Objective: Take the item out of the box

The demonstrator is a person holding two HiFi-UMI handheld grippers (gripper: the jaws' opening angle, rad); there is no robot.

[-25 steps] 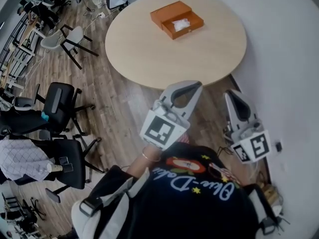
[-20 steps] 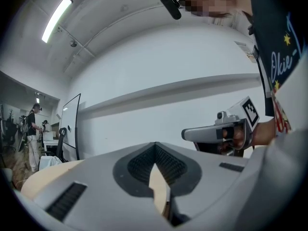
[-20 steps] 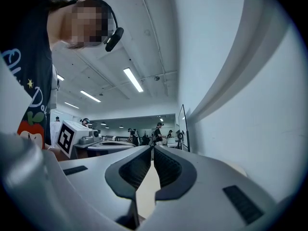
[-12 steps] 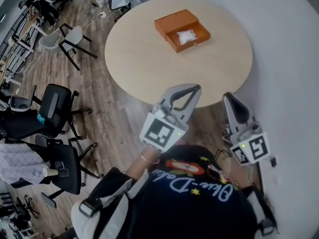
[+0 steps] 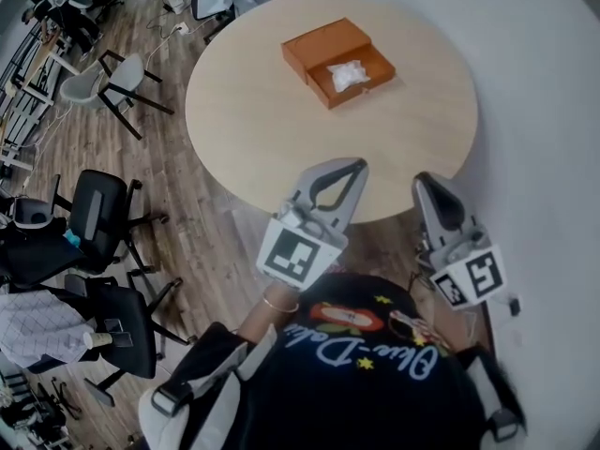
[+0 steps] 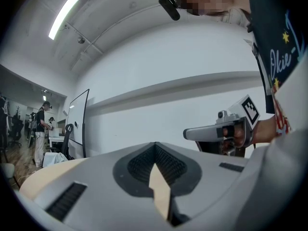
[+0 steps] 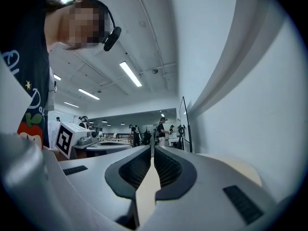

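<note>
box [image 5: 322,41]: was orange
item [image 5: 346,75]: was white
table [image 5: 253,120]: was pale beige
left gripper [image 5: 356,166]: was grey, square markers [image 5: 293,254] black-and-white
right gripper [image 5: 422,180]: was grey likewise
floor [image 5: 217,244]: was brown planks

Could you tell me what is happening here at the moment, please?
A person stands at a round table with a gripper in each hand. The left gripper and the right gripper are both shut and empty, held above the table's near edge. Farther across the table lies an open orange box with a white item inside it. The item is not yet taken out, and neither gripper is at the box.
</note>
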